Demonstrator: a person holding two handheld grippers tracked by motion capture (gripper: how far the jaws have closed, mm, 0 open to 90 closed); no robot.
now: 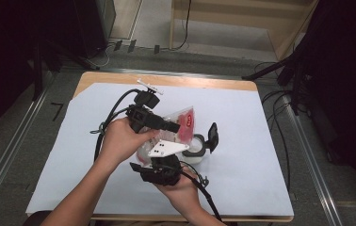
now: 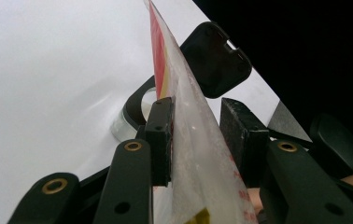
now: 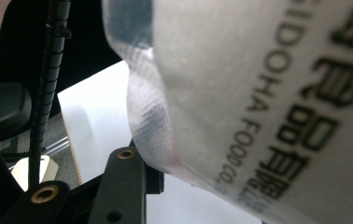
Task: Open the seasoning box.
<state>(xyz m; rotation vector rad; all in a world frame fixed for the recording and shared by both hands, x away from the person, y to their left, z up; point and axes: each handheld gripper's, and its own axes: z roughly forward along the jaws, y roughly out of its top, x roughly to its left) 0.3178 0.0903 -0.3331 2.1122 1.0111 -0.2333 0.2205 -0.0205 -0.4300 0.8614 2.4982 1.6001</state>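
On the white sheet (image 1: 242, 141) that covers the tabletop, near its middle, both hands work on one clear plastic food packet (image 1: 182, 123) with a red label.

The person's left hand (image 1: 119, 139) holds the left gripper (image 1: 172, 126), which reaches rightward to the packet from the side toward the table's left edge. In the left gripper view the left gripper (image 2: 195, 140) has the packet (image 2: 188, 135) standing edge-on between its jaws: the left pad lies against the film, while a narrow gap shows beside the right pad, so the jaws are apart around the packet, not clamped on it.

The right hand (image 1: 181, 190), nearer the front edge, holds the right gripper (image 1: 166, 165), with its grey three-cornered plate (image 1: 166, 148) on top, up under the packet. In the right gripper view the packet (image 3: 258, 93), printed with black lettering, covers the jaws; whether they grip it cannot be told.

Just right of the packet, a small clear jar (image 1: 197, 150) stands with its black hinged lid (image 1: 212, 136) open and upright.
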